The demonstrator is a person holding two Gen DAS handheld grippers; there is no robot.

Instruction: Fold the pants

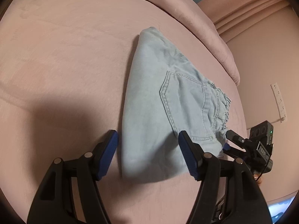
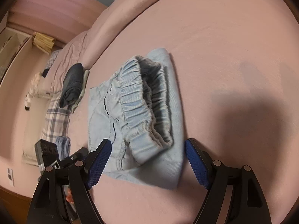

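Note:
Light blue denim pants (image 1: 158, 100) lie folded into a compact bundle on the pink bed, back pocket up. In the right wrist view the pants (image 2: 138, 115) show their elastic waistband (image 2: 143, 100) facing the camera. My left gripper (image 1: 147, 141) is open and empty, its blue pads either side of the bundle's near edge, just above it. My right gripper (image 2: 147, 151) is open and empty, its jaws straddling the near corner of the bundle. The right gripper also shows in the left wrist view (image 1: 229, 139) beside the waistband.
The pink bedspread (image 1: 65, 65) covers the bed. A pink pillow (image 1: 214, 37) lies at the far right. Dark folded clothes (image 2: 72, 85) and a plaid cloth (image 2: 54, 119) lie at the bed's left edge. A power strip (image 1: 279, 100) hangs on the wall.

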